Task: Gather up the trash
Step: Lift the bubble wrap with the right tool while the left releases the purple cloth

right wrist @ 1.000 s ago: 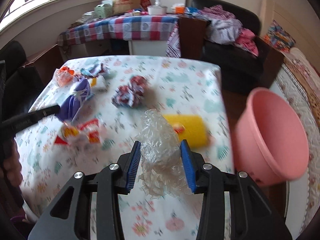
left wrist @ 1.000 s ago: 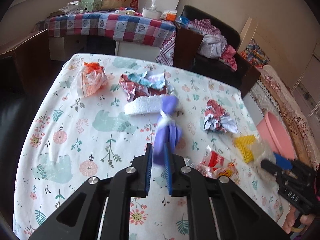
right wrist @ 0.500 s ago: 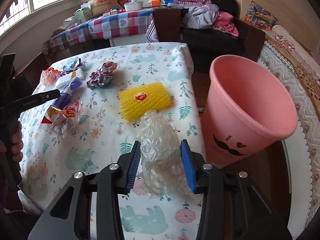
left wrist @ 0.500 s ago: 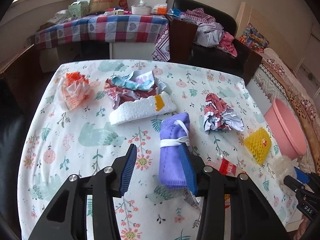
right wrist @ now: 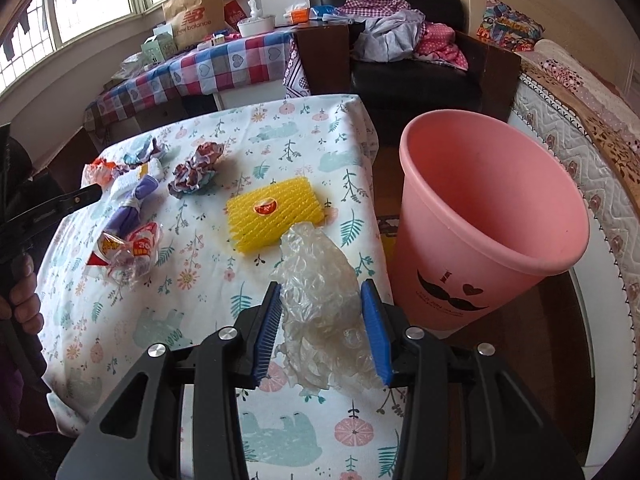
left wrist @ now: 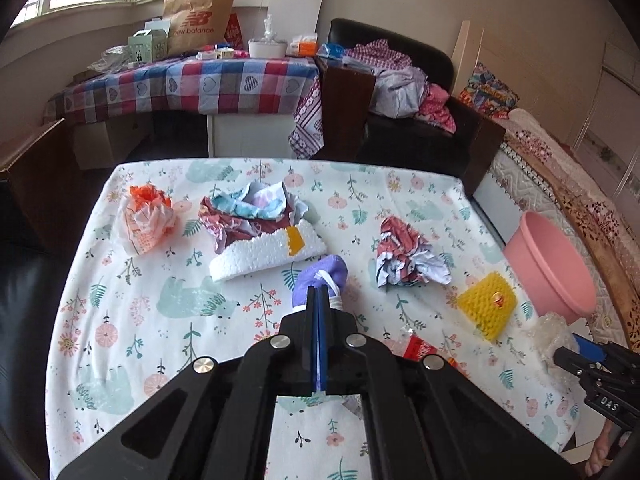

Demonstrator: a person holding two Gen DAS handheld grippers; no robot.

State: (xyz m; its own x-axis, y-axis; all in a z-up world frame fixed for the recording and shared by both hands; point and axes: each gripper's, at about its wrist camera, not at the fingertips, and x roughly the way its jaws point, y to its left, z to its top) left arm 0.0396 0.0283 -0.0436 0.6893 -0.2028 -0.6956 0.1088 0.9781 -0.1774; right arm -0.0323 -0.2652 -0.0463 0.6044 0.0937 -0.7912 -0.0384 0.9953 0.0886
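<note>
My left gripper [left wrist: 319,296] is shut on a purple cloth roll [left wrist: 322,276] tied with white string, low over the flowered table [left wrist: 160,344]. The roll also shows in the right wrist view [right wrist: 132,208]. My right gripper [right wrist: 322,300] is shut on a wad of clear bubble wrap [right wrist: 320,280], held over the table's right edge. A pink bin [right wrist: 484,216] with a moustache print stands on the floor just right of it; it also shows in the left wrist view [left wrist: 548,264].
On the table lie a yellow foam net [right wrist: 272,212], a red-and-clear wrapper [right wrist: 128,248], a crumpled red-white paper [left wrist: 408,256], a white foam strip [left wrist: 268,256], crumpled paper [left wrist: 248,212] and an orange-white bag [left wrist: 146,216]. A black armchair [right wrist: 416,68] stands behind.
My left gripper has closed on the purple roll after opening and setting it down. My right gripper has carried the bubble wrap right and nearer the pink bin.
</note>
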